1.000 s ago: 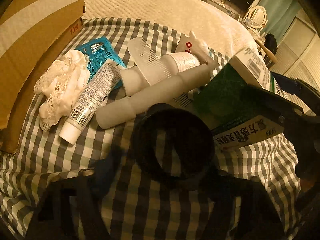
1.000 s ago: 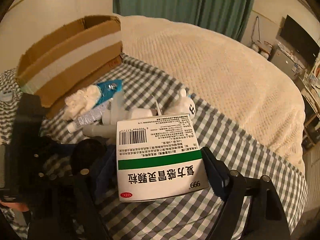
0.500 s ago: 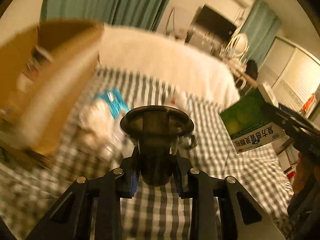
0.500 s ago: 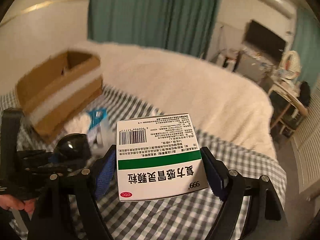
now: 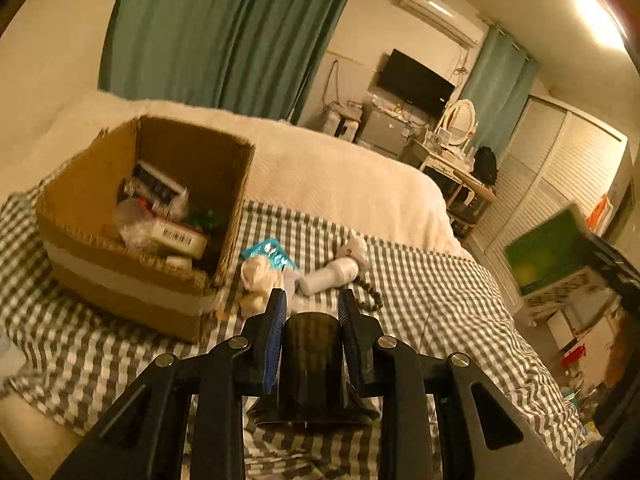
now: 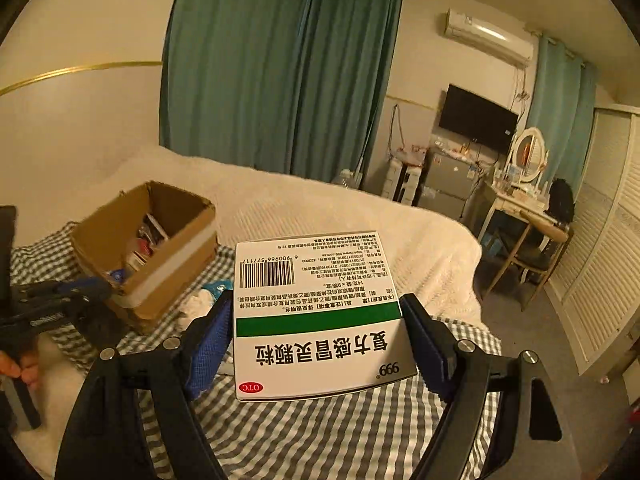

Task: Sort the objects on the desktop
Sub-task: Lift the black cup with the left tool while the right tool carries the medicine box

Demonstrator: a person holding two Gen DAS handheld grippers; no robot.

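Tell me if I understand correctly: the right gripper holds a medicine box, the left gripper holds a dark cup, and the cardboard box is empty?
Not quite. The cardboard box is not empty; the left wrist view shows packets inside. The right gripper does hold the medicine box, and the left gripper the dark cup.

Dim, amber indoor light; glare flares from a bright ceiling lamp at the upper right. Fisheye bending darkens the corners. The green-faced medicine box looks blurred, perhaps by motion.

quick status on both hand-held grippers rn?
Left hand-held gripper: shut on the dark cup, above the checked cloth.
Right hand-held gripper: shut on the medicine box.
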